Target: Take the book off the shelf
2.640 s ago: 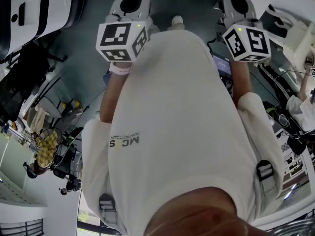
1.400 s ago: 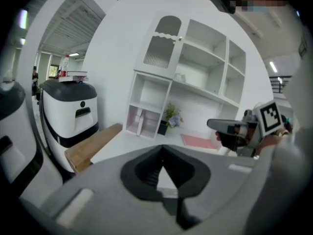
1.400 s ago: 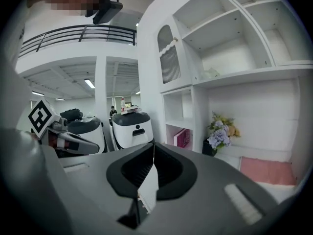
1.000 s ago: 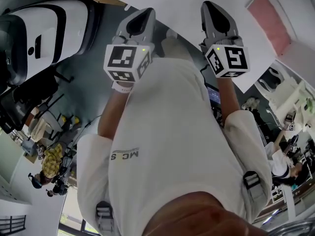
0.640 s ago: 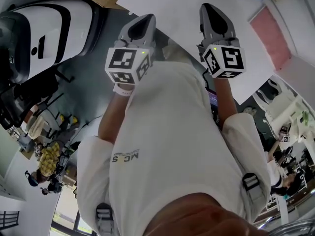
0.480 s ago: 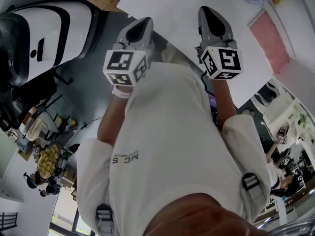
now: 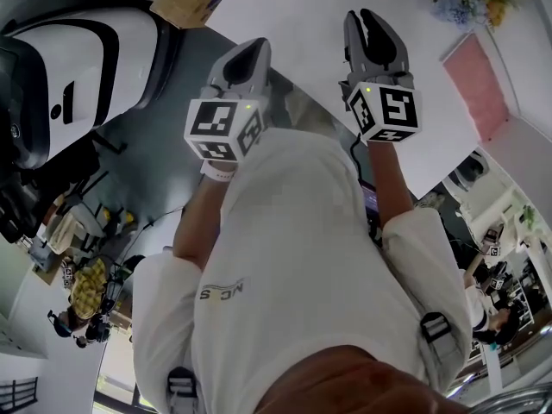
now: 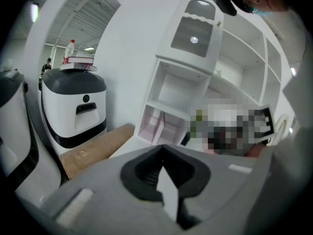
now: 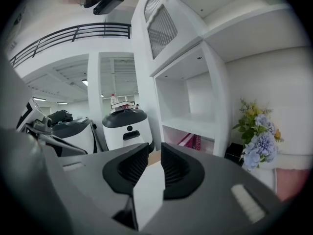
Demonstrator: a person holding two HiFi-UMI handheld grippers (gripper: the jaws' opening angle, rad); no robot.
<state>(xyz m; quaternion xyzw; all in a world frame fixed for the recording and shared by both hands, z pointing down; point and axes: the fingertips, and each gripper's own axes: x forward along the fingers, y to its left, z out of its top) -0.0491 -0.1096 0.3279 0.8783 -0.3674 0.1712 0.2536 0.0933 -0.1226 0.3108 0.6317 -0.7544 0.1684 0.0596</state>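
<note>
Pink books (image 9: pixel 191 141) lean in a low compartment of the white shelf unit (image 9: pixel 215 72), well ahead of my right gripper (image 9: pixel 154 164). Its jaws are opening, a narrow gap shows between them, and nothing is in it. In the left gripper view the same pink books (image 8: pixel 157 126) stand low in the shelf (image 8: pixel 168 89), beyond my left gripper (image 8: pixel 162 155), whose jaws meet with nothing held. In the head view both grippers are held up in front of the person's white shirt, left gripper (image 7: pixel 252 48) and right gripper (image 7: pixel 366 15).
A white and black machine (image 9: pixel 125 125) with books and a bottle on top stands left of the shelf. A brown board (image 8: pixel 95 148) lies near its foot. Blue and yellow flowers (image 9: pixel 259 136) stand to the right of the shelf, above a pink panel (image 7: pixel 479 74).
Both grippers have moved up and forward toward the white shelf. The right gripper's jaws have parted slightly. The flowers have come into the head view.
</note>
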